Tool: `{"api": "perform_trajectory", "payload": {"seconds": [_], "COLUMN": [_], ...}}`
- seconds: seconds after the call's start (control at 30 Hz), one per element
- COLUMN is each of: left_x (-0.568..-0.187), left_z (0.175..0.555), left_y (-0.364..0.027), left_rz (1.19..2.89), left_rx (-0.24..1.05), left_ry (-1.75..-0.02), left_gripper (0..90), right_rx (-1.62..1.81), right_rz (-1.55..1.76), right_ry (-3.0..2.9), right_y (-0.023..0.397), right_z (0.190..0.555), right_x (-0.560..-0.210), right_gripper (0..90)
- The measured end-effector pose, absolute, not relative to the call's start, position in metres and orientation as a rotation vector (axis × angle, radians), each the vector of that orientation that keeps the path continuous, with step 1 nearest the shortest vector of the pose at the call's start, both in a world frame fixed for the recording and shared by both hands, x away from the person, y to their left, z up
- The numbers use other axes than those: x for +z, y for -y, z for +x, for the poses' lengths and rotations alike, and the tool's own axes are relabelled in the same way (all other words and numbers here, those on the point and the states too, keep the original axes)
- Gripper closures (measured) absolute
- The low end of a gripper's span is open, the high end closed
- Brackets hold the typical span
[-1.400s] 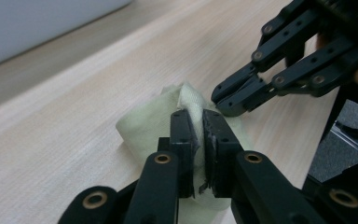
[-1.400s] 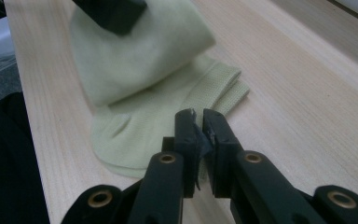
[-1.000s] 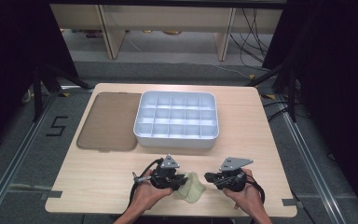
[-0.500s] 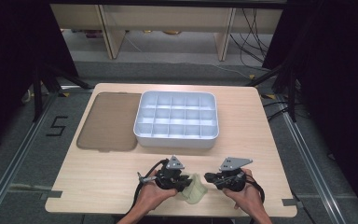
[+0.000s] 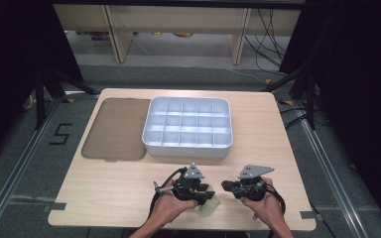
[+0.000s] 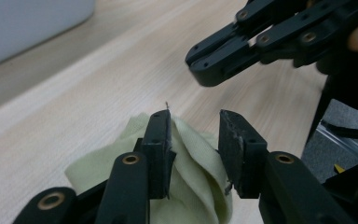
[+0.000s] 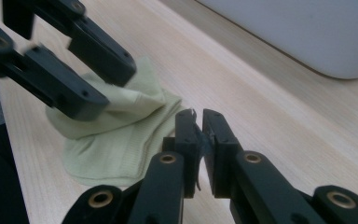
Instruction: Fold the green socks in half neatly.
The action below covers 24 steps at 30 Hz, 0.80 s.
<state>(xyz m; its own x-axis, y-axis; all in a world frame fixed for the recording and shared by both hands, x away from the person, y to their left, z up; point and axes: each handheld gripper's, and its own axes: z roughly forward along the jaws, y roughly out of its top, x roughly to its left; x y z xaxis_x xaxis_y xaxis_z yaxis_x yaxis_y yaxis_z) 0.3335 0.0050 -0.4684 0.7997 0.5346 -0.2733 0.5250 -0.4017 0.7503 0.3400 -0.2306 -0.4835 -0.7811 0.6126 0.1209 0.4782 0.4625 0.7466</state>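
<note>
A pale yellow-green cloth [image 5: 210,207] [image 6: 193,177] [image 7: 116,140] lies crumpled near the table's front edge. My left gripper [image 5: 207,195] [image 6: 195,135] is low over it and open, with a raised fold of the cloth between its jaws. From the right gripper view, the left gripper [image 7: 119,91] straddles the top of the cloth. My right gripper [image 5: 226,186] [image 7: 199,126] hovers just right of the cloth, shut with nothing between its jaws. Its tip [image 6: 203,70] points toward the left gripper from across the cloth.
A white tray [image 5: 187,148] with several compartments stands at the middle back of the wooden table [image 5: 109,193]. A flat brown lid [image 5: 114,129] lies to the tray's left. The table's front edge is close behind both hands.
The left gripper has shifted slightly toward the cloth and settled lower on it. The right gripper has hardly moved.
</note>
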Motion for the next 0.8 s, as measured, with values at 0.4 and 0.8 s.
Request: {"api": "perform_trajectory", "payload": {"seconds": [0.4, 0.8], "left_x": [-0.465, -0.495], "left_z": [0.329, 0.325], "left_y": [-0.036, -0.052], "left_rz": [2.076, 2.182], "left_rx": [0.065, 0.112], "left_ry": [-0.787, -0.802], "left_gripper": [79.1, 80.8], "right_rx": [1.273, 1.289], "right_rz": [0.948, 0.858], "right_ry": [-2.512, -2.583], "right_y": [0.234, 0.209], "right_z": [0.338, 0.328], "right_x": [-0.477, -0.477], "right_gripper": [84.8, 84.7]}}
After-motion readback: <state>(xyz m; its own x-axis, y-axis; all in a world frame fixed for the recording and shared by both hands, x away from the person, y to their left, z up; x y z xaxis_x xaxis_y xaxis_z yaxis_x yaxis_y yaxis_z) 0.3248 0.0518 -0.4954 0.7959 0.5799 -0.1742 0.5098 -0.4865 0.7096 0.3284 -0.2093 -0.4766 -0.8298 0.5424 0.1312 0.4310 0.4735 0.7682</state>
